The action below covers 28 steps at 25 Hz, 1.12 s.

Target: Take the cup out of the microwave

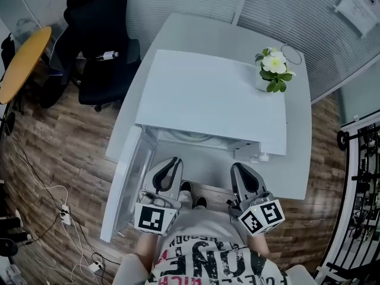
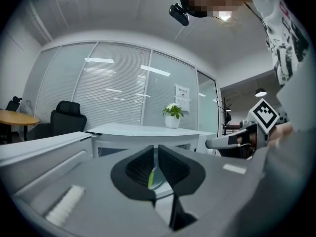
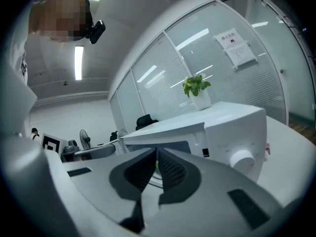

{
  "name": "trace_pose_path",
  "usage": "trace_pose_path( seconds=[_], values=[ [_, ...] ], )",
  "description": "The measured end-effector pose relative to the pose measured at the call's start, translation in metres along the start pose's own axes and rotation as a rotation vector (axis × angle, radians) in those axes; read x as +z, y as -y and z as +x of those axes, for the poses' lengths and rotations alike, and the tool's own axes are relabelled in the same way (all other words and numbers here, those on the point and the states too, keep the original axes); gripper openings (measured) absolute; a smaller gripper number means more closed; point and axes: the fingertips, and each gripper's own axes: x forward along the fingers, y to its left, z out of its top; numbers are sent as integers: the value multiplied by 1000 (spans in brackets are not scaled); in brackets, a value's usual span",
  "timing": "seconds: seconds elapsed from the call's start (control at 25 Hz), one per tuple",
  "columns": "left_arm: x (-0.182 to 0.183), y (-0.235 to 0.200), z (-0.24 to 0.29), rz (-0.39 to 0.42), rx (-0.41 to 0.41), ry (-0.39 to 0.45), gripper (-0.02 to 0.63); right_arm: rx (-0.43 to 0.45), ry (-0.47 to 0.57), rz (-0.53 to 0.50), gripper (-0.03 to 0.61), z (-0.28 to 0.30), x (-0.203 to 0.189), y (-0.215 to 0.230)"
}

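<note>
1. A white box-shaped microwave oven (image 1: 214, 94) is seen on a white surface (image 1: 298, 123), centre frame; its door (image 1: 122, 186) is swung open, lower left.
2. The cup (image 2: 151, 177) is glimpsed only as a green sliver inside the cavity.
3. The left gripper (image 1: 173, 162) is held barely parted and the right gripper (image 1: 238, 167) closed; nothing is gripped.

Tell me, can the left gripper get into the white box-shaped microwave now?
Probably yes: the white microwave has its door swung open, and the left gripper sits before the opening, nothing visible between.
</note>
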Motion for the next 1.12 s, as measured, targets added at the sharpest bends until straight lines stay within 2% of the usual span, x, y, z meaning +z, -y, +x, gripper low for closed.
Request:
trace_pose_path(
  seconds=[0.52, 0.76, 1.12],
  values=[
    [-12, -29, 15, -33, -60, -20, 38, -69, -3, 17, 21, 26, -8, -4],
    [-16, -34, 18, -53, -57, -36, 40, -65, -17, 4, 21, 31, -11, -6],
    [-10, -32, 19, -26, -32, -18, 38, -16, -13, -1, 21, 38, -4, -4]
  ],
)
